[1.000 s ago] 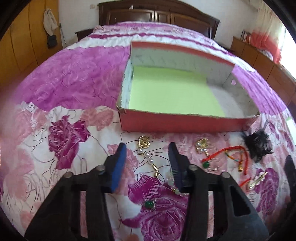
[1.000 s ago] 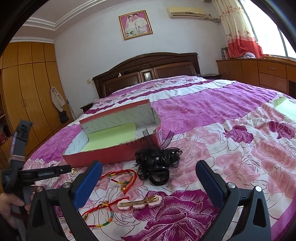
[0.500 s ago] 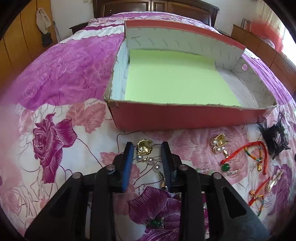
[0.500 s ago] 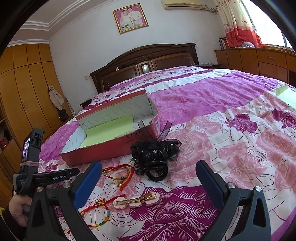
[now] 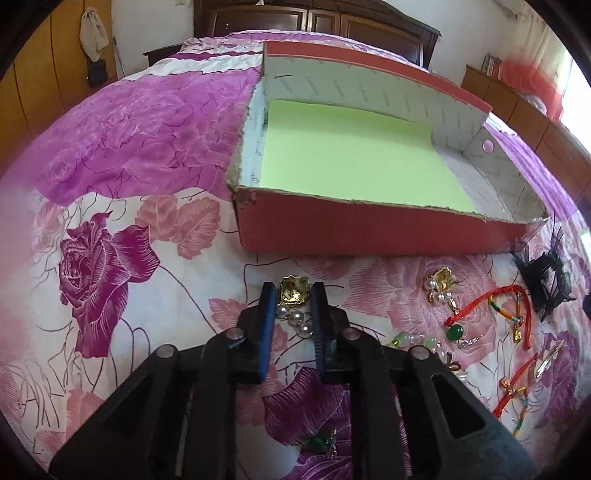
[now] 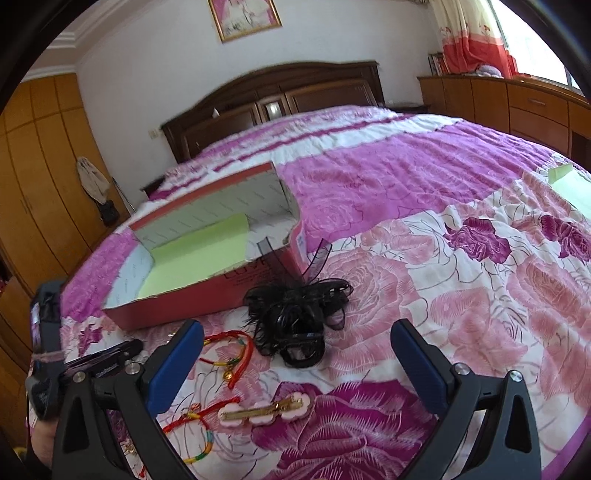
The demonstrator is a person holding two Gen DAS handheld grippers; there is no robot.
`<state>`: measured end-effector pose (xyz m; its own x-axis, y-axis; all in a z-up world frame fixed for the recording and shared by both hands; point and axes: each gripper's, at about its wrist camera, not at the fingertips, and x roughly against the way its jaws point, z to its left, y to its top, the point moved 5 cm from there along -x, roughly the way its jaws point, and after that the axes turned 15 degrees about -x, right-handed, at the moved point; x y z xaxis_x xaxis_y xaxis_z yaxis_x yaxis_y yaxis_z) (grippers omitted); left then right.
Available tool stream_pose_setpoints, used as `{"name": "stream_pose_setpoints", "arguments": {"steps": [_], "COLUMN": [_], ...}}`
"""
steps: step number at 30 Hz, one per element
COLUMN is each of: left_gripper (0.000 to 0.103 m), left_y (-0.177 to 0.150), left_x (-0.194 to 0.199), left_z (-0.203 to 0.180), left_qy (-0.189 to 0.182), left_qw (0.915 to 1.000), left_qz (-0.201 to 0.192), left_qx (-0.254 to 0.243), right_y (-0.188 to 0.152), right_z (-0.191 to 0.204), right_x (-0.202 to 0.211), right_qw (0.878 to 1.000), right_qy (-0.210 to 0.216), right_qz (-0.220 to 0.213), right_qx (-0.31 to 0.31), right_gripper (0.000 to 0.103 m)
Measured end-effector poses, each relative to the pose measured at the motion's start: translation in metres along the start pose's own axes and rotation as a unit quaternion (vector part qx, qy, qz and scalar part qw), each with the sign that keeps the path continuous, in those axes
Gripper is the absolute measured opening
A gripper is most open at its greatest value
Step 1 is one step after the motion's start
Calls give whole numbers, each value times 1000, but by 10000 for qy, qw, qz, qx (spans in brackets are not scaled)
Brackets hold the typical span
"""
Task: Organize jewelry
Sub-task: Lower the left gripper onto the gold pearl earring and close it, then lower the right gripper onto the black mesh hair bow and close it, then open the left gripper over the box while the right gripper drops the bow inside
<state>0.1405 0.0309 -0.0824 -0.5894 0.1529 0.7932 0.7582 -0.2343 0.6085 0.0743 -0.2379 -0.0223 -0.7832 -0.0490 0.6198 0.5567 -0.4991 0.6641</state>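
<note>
Left tongs [image 5: 293, 291] narrowed around gold pearl earring [image 5: 293, 301], right tongs [image 6: 295, 334] spread wide

- A home bedroom.
- Wide bed [image 6: 406, 192] under a quilted pink and purple rose bedspread [image 6: 461, 295].
- Dark carved wooden headboard [image 6: 280, 96] at the far end.
- Framed portrait [image 6: 243, 16] on the far wall above it.
- Wooden wardrobes [image 6: 37, 173] on the left, low wooden cabinets [image 6: 517, 107] and red curtains [image 6: 469, 40] on the right.
</note>
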Motion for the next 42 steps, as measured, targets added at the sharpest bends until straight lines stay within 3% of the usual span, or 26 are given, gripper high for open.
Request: {"name": "stream_pose_setpoints", "arguments": {"steps": [11,16,22,25,27,30,32,42], "left_gripper": [11,12,11,10,10,10,10,10], "left_y": [-3,-3,-3,-2,-1,1,2,8], "left_x": [-3,-4,-3,-1,3,13,23,67], "left_z": [6,8,5,3,3,3,3,-10], "left_qy": [-134,-117,-84,-70,-56,-18,6,49], "left_qw": [9998,9998,9998,9998,9998,9997,9994,9974], "left_qz": [-90,-90,-116,-128,-148,-219,-306,-722], "left_qx": [135,136,106,97,100,123,129,11], "right_y": [5,0,-7,-8,-7,-6,-3,5], "right_z": [-4,-8,-9,-10,-10,-10,-12,0], "right_x": [-61,-74,-78,-75,-72,-65,-60,-23], "right_qw": [9934,9906,9893,9902,9910,9921,9927,9971], "right_qy": [-730,-862,-936,-869,-817,-731,-669,-351], "right_qz": [874,1060,1105,1080,1049,1017,999,662], "right_qx": [106,94,153,140,119,43,-27,97], "right_gripper": [101,88,78,65,51,43,39,39]}}
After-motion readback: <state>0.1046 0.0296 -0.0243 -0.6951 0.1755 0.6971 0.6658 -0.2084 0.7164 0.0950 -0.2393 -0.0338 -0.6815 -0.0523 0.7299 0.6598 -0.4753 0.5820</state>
